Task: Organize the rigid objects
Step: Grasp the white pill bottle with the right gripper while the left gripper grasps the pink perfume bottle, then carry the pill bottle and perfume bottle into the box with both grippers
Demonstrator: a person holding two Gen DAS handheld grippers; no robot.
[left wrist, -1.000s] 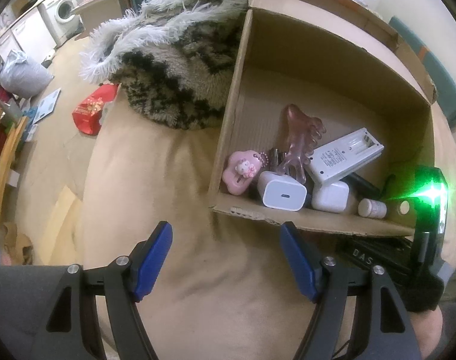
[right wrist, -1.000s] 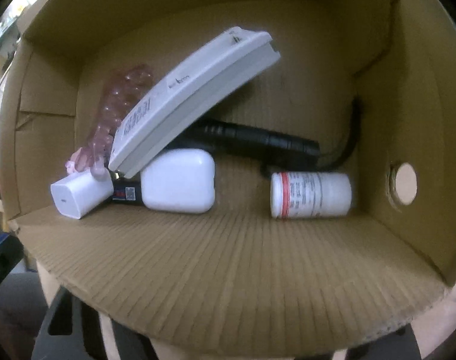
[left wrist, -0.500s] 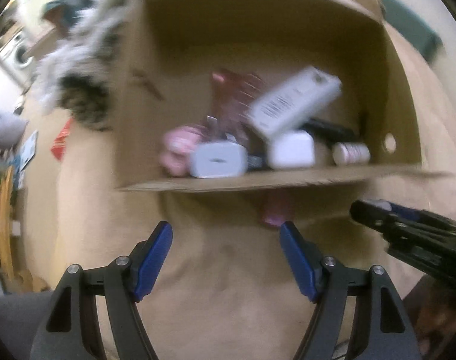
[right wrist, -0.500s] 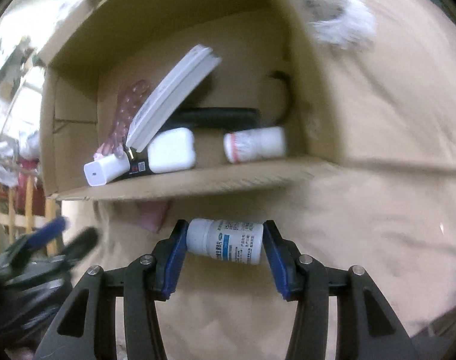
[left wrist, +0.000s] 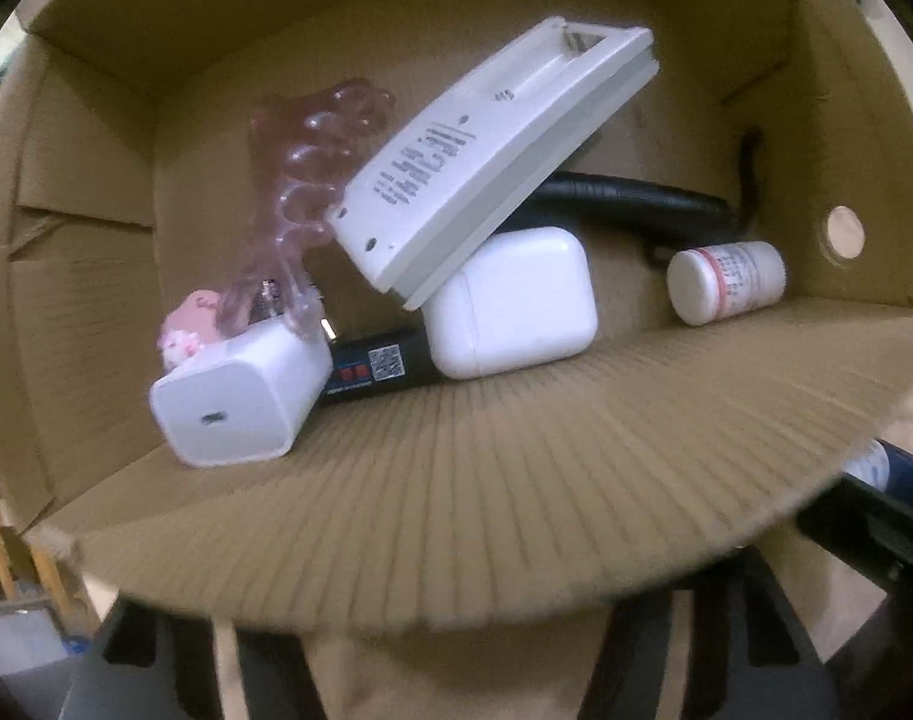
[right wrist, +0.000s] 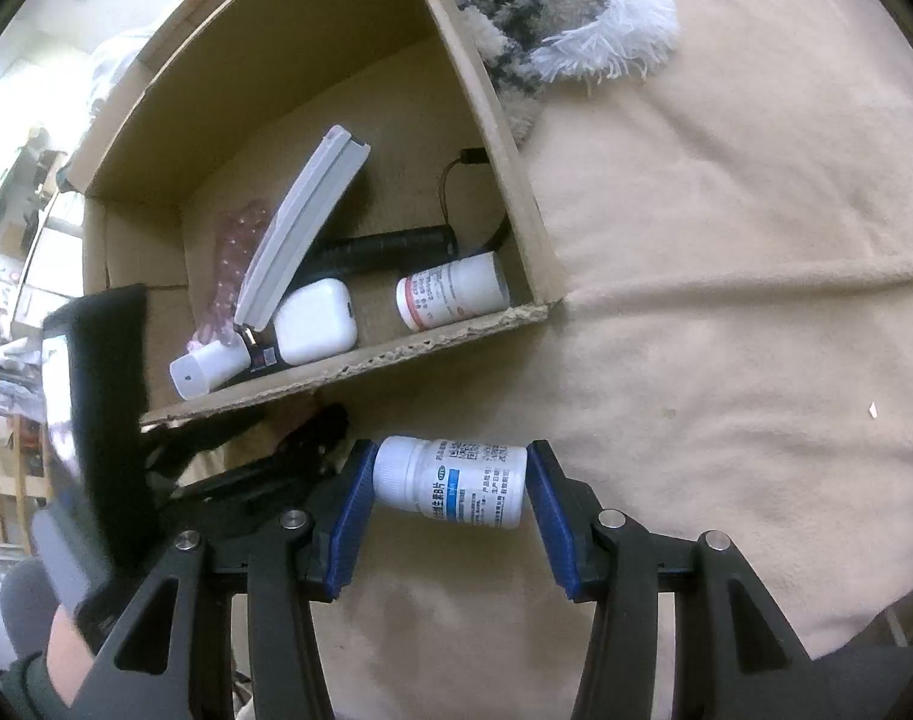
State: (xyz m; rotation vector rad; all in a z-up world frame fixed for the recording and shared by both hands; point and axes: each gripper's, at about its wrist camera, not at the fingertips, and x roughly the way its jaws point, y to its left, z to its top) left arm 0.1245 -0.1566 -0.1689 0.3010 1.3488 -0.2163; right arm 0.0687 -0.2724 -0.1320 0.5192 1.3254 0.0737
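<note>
White bottle (right wrist: 456, 480), blue label; brown box (right wrist: 492, 138); beige blanket (right wrist: 726, 300).

A cardboard box (right wrist: 504, 138) is sitting on a blanket (right wrist: 726, 240), with a fringed throw (right wrist: 564, 18) lying behind it. Inside, a flat charger (left wrist: 492, 162) is leaning across an earbud case (left wrist: 510, 306), with a flashlight (left wrist: 630, 204) lying behind them and a pill bottle (left wrist: 726, 279) lying to their right. At the left, a power adapter (left wrist: 240, 396) is resting in front of a hair clip (left wrist: 300, 180). Before the box, a second bottle (right wrist: 456, 480) is lying crosswise in the right claw (right wrist: 450, 504).
</note>
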